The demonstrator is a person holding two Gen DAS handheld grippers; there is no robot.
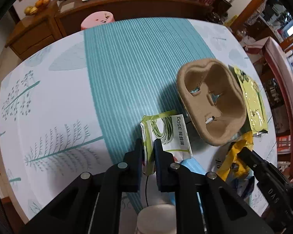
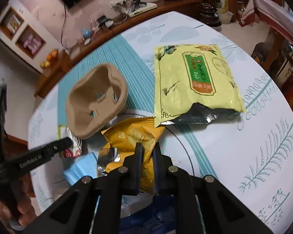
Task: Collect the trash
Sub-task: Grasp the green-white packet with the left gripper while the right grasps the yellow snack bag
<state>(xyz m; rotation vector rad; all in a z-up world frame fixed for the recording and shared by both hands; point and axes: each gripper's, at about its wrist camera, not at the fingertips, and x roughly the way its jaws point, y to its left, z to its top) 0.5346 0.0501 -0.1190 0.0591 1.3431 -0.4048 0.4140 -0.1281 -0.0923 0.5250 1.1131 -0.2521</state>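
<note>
Low in the left wrist view, the left gripper (image 1: 148, 146) is pressed together on a white-and-green packet (image 1: 167, 134), pinching its near left edge; the packet's lower end is hidden behind the fingers. Right of it, the cup tray (image 1: 213, 101), brown moulded pulp with two hollows and torn holes, sits tilted over the pile, covering most of the yellow-green bag (image 1: 252, 99) at the right of the frame. Only a crumpled strip of the orange wrapper (image 1: 227, 161) shows at lower right, partly behind the other tool's black arm.

In the right wrist view, the right gripper (image 2: 147, 148) is squeezed onto the orange wrapper (image 2: 132, 136) at bottom centre, foil bunched between the fingers, its lower part cut off by the gripper body. A blue pad (image 2: 82, 167) peeks out at lower left, half covered. The tray (image 2: 96, 100) is blurred, centre left. The yellow-green bag (image 2: 193, 81) lies flat at upper centre on the worktop (image 2: 244, 146), its torn silver-black end open; its print is too small to read. A hand (image 2: 13, 208) grips the left tool at bottom left.
</note>
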